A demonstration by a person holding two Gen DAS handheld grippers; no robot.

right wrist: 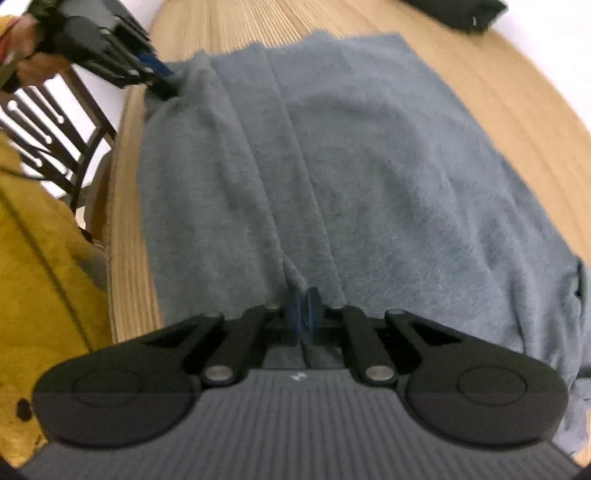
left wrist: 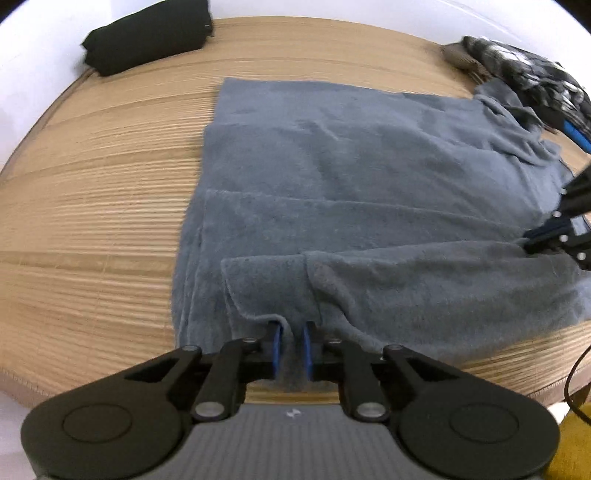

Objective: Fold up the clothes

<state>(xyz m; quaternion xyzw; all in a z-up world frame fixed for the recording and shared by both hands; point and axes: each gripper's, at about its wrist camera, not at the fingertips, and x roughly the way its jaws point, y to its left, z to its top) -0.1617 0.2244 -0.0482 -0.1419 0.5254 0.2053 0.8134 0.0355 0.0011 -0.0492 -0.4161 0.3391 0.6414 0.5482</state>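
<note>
A grey-blue fleece garment lies spread on the slatted wooden table, with its near edge folded over in a long strip. My left gripper is shut on a bunch of that folded edge, and cloth fills the gap between its blue pads. In the left wrist view my right gripper pinches the same folded edge at the far right. In the right wrist view the right gripper is shut on a ridge of the garment, while the left gripper grips the cloth at the upper left.
A folded black garment lies at the table's far left corner. A pile of dark patterned clothes sits at the far right. A dark chair and the person's yellow clothing are beside the table edge.
</note>
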